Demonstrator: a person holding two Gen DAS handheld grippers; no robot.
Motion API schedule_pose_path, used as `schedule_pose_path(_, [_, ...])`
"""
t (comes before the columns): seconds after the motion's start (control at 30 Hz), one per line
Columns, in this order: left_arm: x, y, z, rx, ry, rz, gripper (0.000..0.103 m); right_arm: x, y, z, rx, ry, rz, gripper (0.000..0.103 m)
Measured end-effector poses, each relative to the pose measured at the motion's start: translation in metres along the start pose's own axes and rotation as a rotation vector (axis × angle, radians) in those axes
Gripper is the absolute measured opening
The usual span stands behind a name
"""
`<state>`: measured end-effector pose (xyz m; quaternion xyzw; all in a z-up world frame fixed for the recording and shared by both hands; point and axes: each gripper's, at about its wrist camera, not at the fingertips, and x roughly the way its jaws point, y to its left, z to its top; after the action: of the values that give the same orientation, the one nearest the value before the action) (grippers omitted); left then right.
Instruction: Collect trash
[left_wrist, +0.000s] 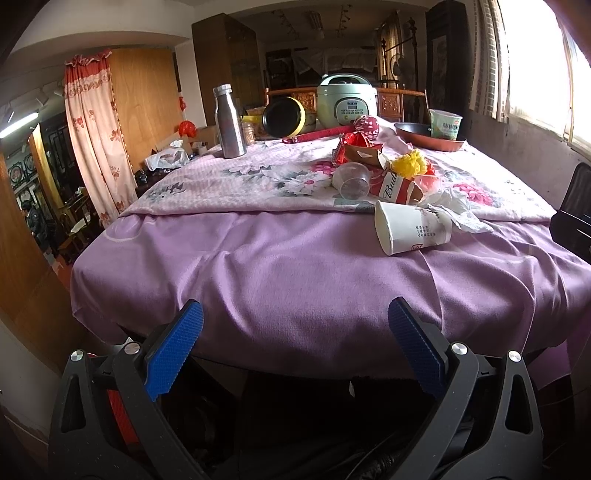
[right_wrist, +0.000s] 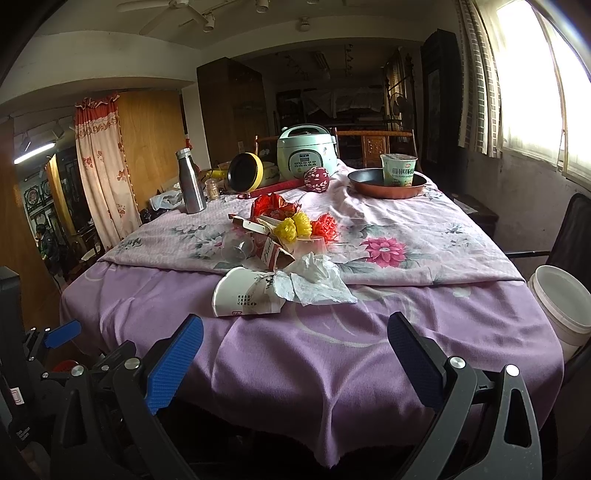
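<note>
A heap of trash lies on the purple-clothed table: a white paper cup on its side, crumpled tissue, a red torn carton, a clear plastic cup, red wrappers and yellow paper flowers. My left gripper is open and empty at the table's near edge, left of the heap. My right gripper is open and empty, just in front of the paper cup.
At the back stand a steel bottle, a green rice cooker, a yellow-rimmed pan, a red ball and a copper pan holding a noodle cup. A white bucket stands at the table's right; a chair is beside it.
</note>
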<state>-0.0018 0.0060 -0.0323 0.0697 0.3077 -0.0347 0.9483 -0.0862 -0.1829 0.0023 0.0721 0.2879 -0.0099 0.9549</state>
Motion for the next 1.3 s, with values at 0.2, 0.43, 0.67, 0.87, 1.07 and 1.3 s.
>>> schedule_pose_path(0.2, [0.0, 0.0, 0.0, 0.0, 0.001, 0.0, 0.096, 0.001, -0.001, 0.0, 0.004, 0.007, 0.007, 0.098])
schedule_pose_path(0.43, [0.001, 0.0, 0.0, 0.0, 0.003, 0.0, 0.096, 0.003, -0.002, 0.001, 0.008, 0.011, 0.011, 0.098])
schedule_pose_path(0.67, [0.01, 0.003, -0.002, -0.003, 0.027, 0.003, 0.096, 0.011, -0.002, 0.001, 0.014, 0.027, 0.017, 0.098])
schedule_pose_path(0.87, [0.029, 0.011, 0.007, -0.025, 0.064, -0.008, 0.096, 0.028, -0.013, 0.002, 0.031, 0.052, 0.001, 0.098])
schedule_pose_path(1.07, [0.056, -0.01, 0.028, 0.036, 0.1, -0.109, 0.096, 0.051, -0.043, 0.001, 0.087, 0.074, -0.027, 0.098])
schedule_pose_path(1.3, [0.086, -0.072, 0.051, 0.184, 0.123, -0.221, 0.096, 0.065, -0.095, 0.005, 0.221, 0.052, -0.035, 0.098])
